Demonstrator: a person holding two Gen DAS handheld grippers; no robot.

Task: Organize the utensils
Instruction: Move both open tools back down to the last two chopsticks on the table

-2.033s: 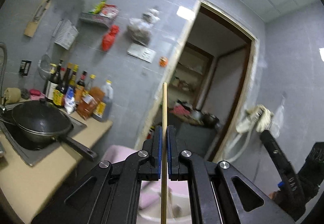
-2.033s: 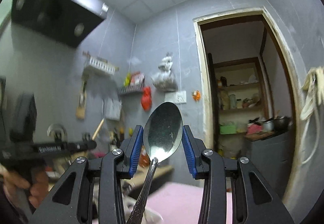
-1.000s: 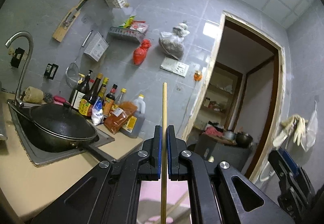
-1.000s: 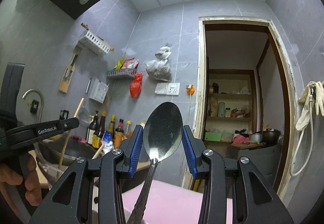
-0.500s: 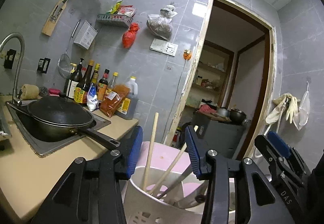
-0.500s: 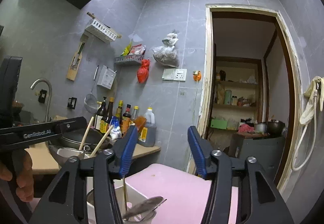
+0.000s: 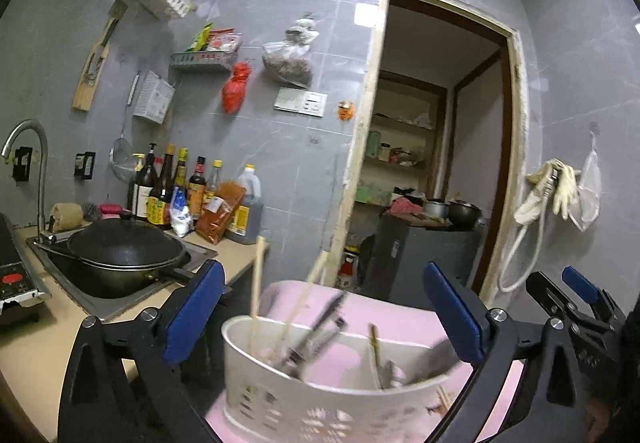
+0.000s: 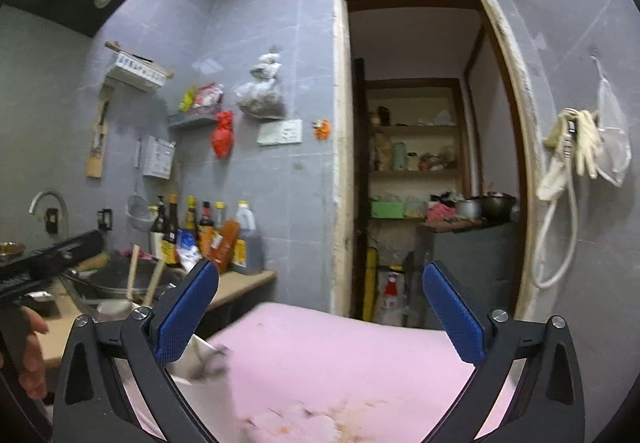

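Left gripper [image 7: 320, 313] and right gripper [image 8: 320, 313] are seen spread wide, jaws just opened, nothing gripped. Chopsticks [image 7: 256, 283] and blurred metal utensils [image 7: 316, 339] are stood leaning in the white perforated holder [image 7: 320, 409], set on the pink surface [image 8: 360, 355].

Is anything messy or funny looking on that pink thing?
Yes. The pink surface has orange-brown stains near its front edge. In the white utensil basket that stands on it, the chopsticks lean at different angles instead of standing straight.
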